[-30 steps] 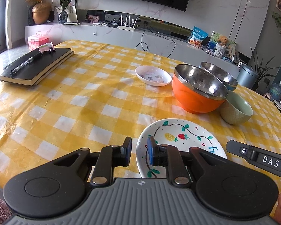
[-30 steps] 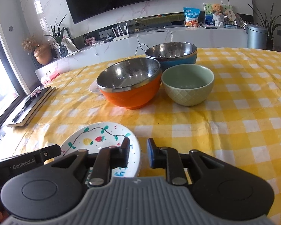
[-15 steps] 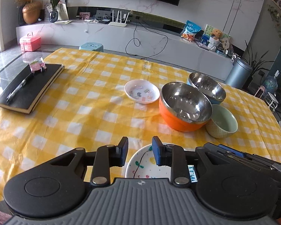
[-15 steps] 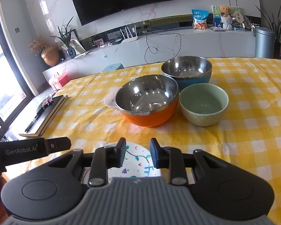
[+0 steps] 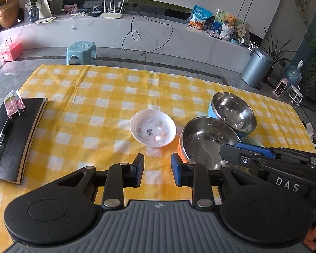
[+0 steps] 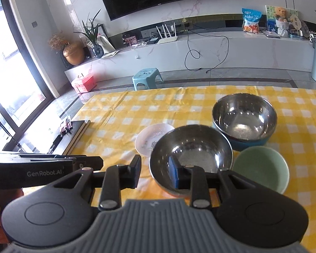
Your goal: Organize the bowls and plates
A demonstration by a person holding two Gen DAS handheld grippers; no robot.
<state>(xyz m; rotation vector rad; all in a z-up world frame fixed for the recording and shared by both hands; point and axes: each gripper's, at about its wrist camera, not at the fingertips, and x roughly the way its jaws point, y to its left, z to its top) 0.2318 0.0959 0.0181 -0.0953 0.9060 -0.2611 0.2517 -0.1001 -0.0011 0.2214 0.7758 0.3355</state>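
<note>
A small white dish with stickers sits mid-table. To its right stand an orange steel-lined bowl, a blue steel-lined bowl behind it, and a pale green bowl, mostly hidden. My left gripper hovers above the cloth in front of the white dish, jaws apart and holding nothing. My right gripper hangs over the near rim of the orange bowl, also apart and holding nothing. The blue bowl, green bowl and white dish lie beyond it.
A yellow checked cloth covers the table. A black book with a pen and a pink packet lies at the left edge. The right gripper's body crosses the left view's lower right. Beyond the table are a blue stool and a low cabinet.
Both grippers rose and drew back from the table. The painted plate dropped out of sight beneath them. The left jaws stand a little wider than a second ago.
</note>
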